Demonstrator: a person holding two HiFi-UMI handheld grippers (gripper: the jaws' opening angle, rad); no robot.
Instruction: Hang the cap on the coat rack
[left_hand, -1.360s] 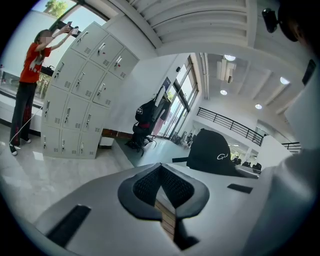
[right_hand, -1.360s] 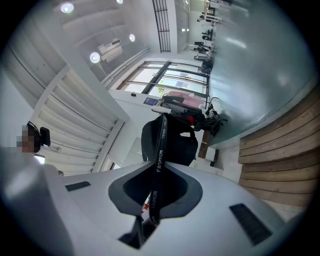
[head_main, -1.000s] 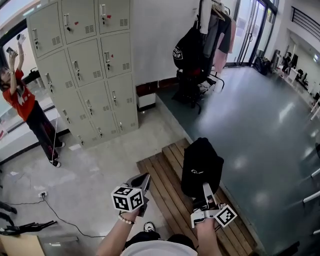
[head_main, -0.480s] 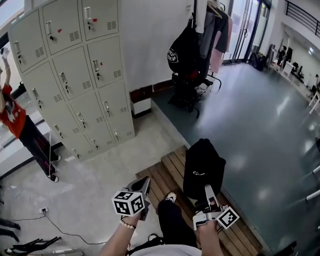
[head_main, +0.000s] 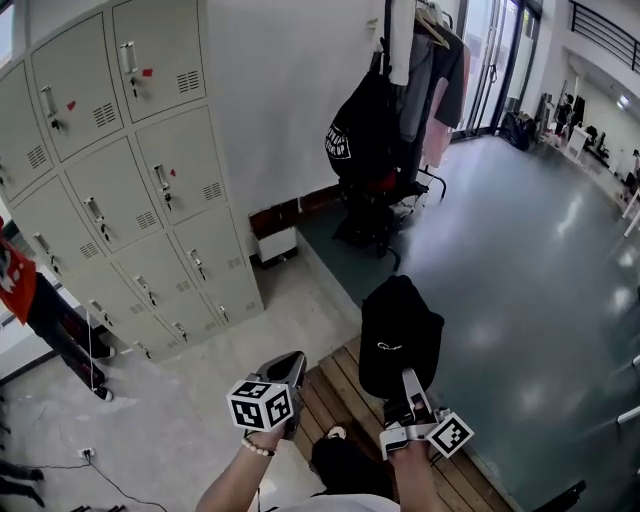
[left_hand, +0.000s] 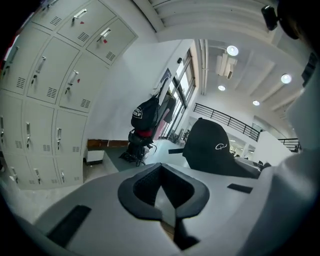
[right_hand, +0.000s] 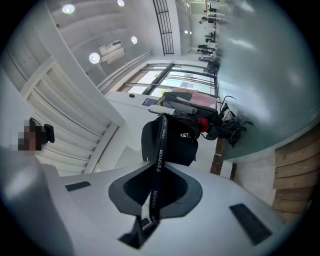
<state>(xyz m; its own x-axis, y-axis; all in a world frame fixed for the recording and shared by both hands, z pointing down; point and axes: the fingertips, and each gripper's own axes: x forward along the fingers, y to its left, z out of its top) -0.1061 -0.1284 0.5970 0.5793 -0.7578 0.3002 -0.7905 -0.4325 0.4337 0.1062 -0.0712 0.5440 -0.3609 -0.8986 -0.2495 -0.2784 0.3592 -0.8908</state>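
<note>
Step in hand, as I judge it: carrying the cap over, hang not started. The right gripper is pinching the cap by a thin black strap clamped between its pads. The cap stands up above the gripper, crown toward 12 o'clock, at lower centre-right of the head view.

The left gripper sits at 9 o'clock of the right one. Its jaws are pressed together with nothing between them, and it is clear of the cap.

The coat rack is at 12 o'clock of the cap, at the top edge and well apart from it. It is already loaded with a black backpack and hanging garments. I can't tell from here whether a hook is free. Lockers are at 10 o'clock.

The next move calls for closing the gap toward 12 o'clock and lifting the cap to hook height. Then pick a bare peg clear of the backpack, slip the cap over it, and only then spread the right gripper. The left gripper looks unneeded, unless it has to push a garment aside.
</note>
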